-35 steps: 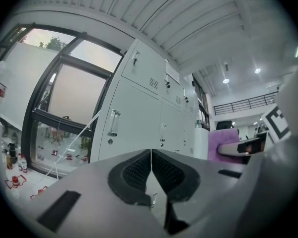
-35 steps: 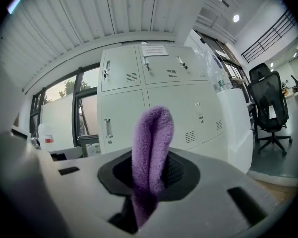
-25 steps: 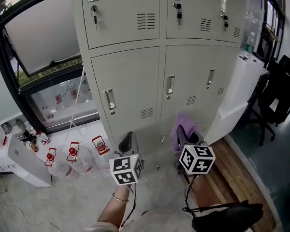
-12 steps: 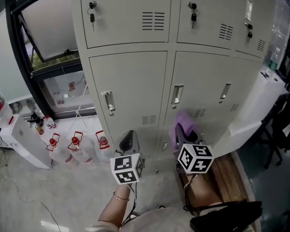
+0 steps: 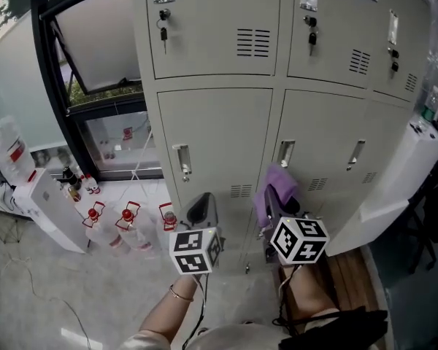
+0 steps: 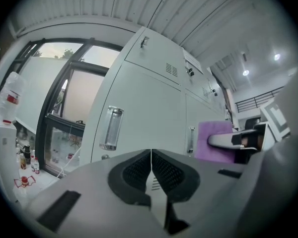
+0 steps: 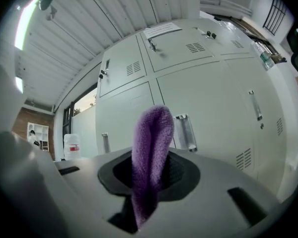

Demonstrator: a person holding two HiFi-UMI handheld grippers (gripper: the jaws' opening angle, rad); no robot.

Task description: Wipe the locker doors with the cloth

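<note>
Cloth place: cloth (image 7: 150,148) sat pinched between the jaws of the right gripper (image 7: 149,175). It rose past the tips as a folded loop, and its lower end hung down through the gap behind the pads.
Cloth and lockers: in the head view it stood in front of the lower middle door (image 5: 317,159), just below and left of that door's handle (image 5: 286,153). Whether it touched the door could not be told.
Cloth look: purple, with a nubby terry weave, doubled over into a narrow fold with a rounded top.
Right gripper: jaws were closed on the cloth, kept apart only by its thickness. Its marker cube (image 5: 299,239) faced the head camera.
Left gripper: left gripper (image 6: 151,170) had its jaws pressed together to a hairline seam, with nothing between them. It pointed at the lower left door (image 5: 219,141), below that door's latch (image 5: 181,162).
Pairing: both grippers were side by side, the left one just left of the cloth. The left gripper view showed the cloth at its right edge.
Lockers: pale grey, two rows in view, each door with a small vent. Keys (image 5: 163,26) hung in the upper locks.
Floor: bottles (image 5: 128,228) with red caps stood left of the lockers, under a window (image 5: 102,42).
Arm: forearm (image 5: 177,305) with a thin bracelet reached up to the left gripper.
</note>
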